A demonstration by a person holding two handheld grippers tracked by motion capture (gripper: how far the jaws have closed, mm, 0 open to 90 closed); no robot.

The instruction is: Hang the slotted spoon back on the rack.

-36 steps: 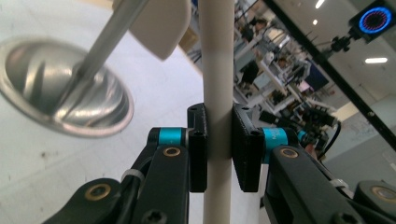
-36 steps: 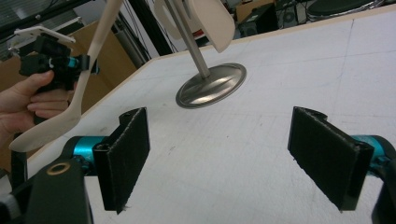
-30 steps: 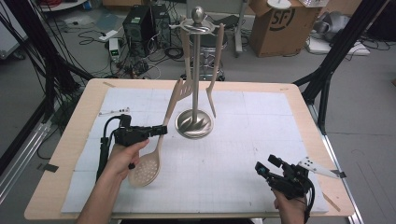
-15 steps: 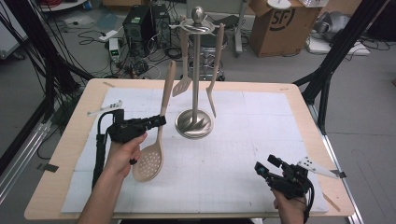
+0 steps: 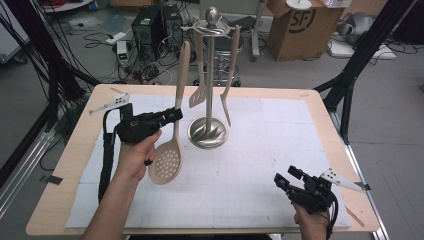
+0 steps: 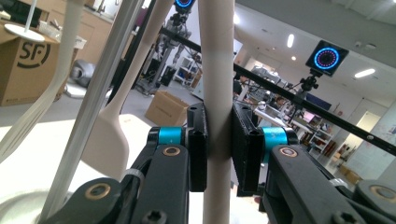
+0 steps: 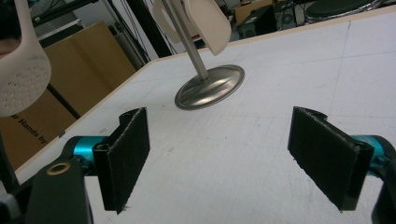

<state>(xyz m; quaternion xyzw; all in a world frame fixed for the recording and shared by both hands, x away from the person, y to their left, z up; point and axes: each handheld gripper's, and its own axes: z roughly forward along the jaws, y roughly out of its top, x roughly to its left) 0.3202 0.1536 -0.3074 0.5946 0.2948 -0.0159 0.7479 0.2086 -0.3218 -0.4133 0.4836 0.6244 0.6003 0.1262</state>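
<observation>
Left hand-held gripper point(image 5: 172, 116) clamped on skimmer point(image 5: 171, 135) handle, raised beside rack point(image 5: 210, 75). Risk: handle tip striking hung spatulas, or pivoting between pads. Right hand-held gripper point(image 5: 287, 178) released.

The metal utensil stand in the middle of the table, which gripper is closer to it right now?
Left. The left gripper, clamped on the slotted spoon, is just beside the stand. The right gripper, jaws open, sits apart near the table's front right corner.

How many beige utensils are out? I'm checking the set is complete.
3: a slotted spoon held in the left gripper, a slotted turner and a narrow spatula hanging on the stand. Others may hide behind.
</observation>
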